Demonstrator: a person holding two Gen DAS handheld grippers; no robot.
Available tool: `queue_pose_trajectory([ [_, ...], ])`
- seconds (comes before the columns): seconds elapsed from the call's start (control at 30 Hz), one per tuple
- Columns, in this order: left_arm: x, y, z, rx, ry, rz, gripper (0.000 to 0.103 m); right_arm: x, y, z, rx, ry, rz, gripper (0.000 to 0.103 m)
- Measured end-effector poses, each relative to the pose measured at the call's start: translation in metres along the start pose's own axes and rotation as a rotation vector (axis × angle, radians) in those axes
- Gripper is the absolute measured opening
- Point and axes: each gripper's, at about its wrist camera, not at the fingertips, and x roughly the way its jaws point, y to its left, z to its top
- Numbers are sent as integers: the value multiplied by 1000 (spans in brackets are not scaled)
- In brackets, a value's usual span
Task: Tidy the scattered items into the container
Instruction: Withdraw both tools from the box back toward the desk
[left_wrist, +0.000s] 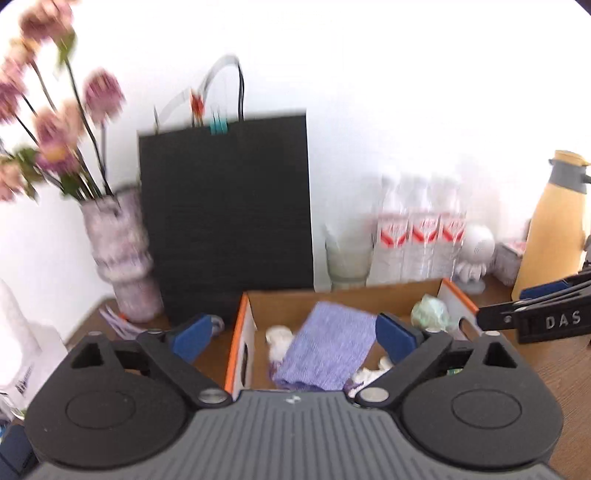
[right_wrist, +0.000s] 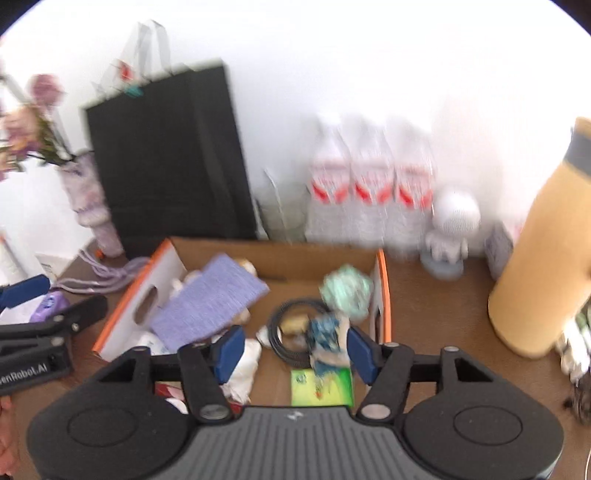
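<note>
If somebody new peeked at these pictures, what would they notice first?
Probably the cardboard box with orange edges in the middle of the brown table, stuffed with things: a purple cloth on its left side and a mint-haired doll on its right. Right behind it a big black bag leans on the white wall, with pink flowers in a vase to its left.

"DAS" on right claw (left_wrist: 546, 317); "enRobot.AI" on left claw (right_wrist: 37, 325).

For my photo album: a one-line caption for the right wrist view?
Open right gripper above a cardboard box holding a purple cloth.
</note>
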Motion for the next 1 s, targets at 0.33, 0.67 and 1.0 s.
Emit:
queue_pose_trajectory([
  [0.33, -58, -4, -37, -57, -70, -9, 103, -37, 25, -66, 2, -202, -12, 69],
  [0.67, -149, -5, -119, -108, -6, -9, 103, -107, 42, -172, 62, -161, 24, 81],
  [1.0, -227, -1, -194, -102, 80, -9, 103, -169, 65, -280, 80, -115, -12, 89],
])
